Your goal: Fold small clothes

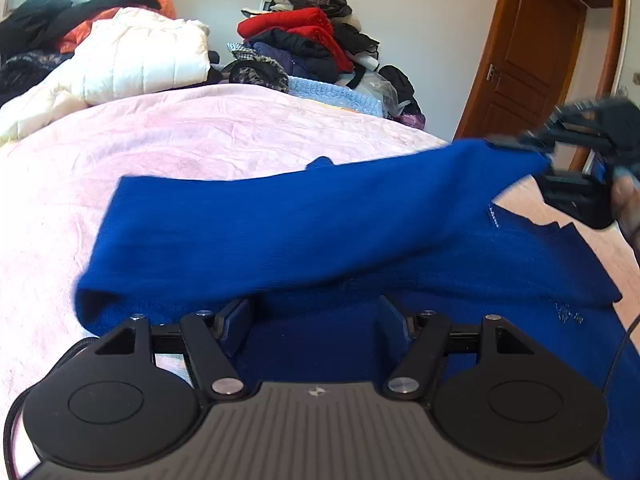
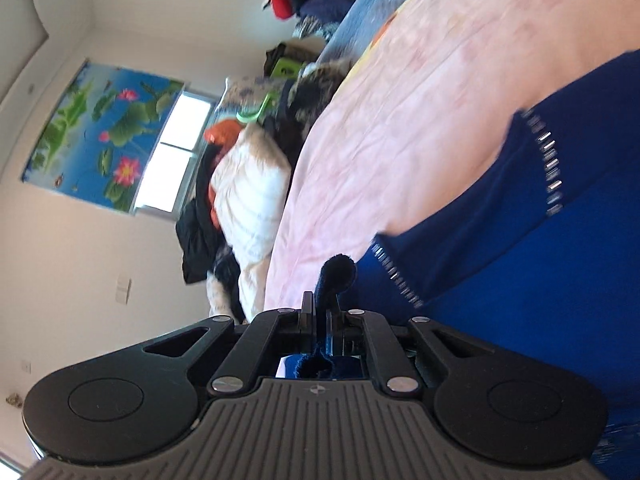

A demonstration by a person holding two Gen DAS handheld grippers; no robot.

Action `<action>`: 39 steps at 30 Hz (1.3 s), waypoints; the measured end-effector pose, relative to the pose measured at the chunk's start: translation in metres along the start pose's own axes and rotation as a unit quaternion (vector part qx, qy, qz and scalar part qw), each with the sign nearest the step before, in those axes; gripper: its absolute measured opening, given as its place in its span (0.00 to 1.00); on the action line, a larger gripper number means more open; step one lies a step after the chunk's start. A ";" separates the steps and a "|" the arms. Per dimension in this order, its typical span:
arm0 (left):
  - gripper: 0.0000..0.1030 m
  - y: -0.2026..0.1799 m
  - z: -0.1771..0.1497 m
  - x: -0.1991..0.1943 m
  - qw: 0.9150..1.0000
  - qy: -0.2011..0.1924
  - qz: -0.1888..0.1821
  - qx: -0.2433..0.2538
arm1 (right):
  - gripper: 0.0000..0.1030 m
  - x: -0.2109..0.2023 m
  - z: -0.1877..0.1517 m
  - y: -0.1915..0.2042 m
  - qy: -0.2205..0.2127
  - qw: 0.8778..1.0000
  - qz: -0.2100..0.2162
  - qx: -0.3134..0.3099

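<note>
A royal-blue knit sweater (image 1: 280,232) with small silver studs lies on the pink bedspread (image 1: 180,132). My left gripper (image 1: 316,312) is open low over the sweater's body, its jaws wide apart with blue cloth between and under them. My right gripper (image 2: 322,308) is shut on a fold of the sweater (image 2: 520,280) and holds it raised. In the left wrist view the right gripper (image 1: 520,145) is at the right, lifting the sweater's edge so a band of cloth stretches across above the bed.
A white padded jacket (image 1: 132,60) and dark clothes lie at the back left of the bed. A heap of red, black and blue clothes (image 1: 308,36) is piled against the far wall. A wooden door (image 1: 532,60) stands at the right.
</note>
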State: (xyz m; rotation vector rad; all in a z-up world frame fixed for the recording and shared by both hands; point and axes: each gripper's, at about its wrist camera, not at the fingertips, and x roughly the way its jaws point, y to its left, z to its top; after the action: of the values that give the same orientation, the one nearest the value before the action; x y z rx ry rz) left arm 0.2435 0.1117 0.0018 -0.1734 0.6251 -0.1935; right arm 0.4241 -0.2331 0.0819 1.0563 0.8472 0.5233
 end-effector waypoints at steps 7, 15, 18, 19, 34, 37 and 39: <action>0.67 0.014 0.000 -0.005 0.999 -0.015 0.004 -0.047 | 0.10 -0.041 0.012 -0.036 -0.049 0.998 -0.010 0.033; 0.71 0.008 0.000 -0.004 0.999 -0.017 0.017 -0.033 | 0.10 -0.069 0.016 -0.009 -0.054 0.996 0.067 0.010; 0.73 0.004 0.001 -0.003 0.999 -0.014 0.021 -0.024 | 0.10 -0.092 0.023 0.005 -0.078 0.992 0.101 -0.013; 0.75 0.003 0.000 -0.003 1.000 -0.012 0.020 -0.020 | 0.10 -0.099 0.027 0.004 -0.087 0.991 0.102 -0.014; 0.84 -0.009 0.000 0.003 1.000 0.005 0.020 0.015 | 0.13 -0.127 0.032 -0.127 -0.110 0.988 -0.059 0.095; 0.84 -0.010 0.000 0.004 1.000 0.005 0.020 0.013 | 0.37 -0.123 0.036 -0.114 -0.096 0.990 -0.091 0.054; 0.84 -0.010 0.001 0.005 1.000 0.007 0.021 0.015 | 0.38 -0.118 0.036 -0.110 -0.085 0.990 -0.107 0.035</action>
State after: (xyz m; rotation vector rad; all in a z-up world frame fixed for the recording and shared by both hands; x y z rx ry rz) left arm 0.2465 0.1004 0.0016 -0.1294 0.6380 -0.1633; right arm 0.3821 -0.3847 0.0319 1.0427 0.8208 0.2215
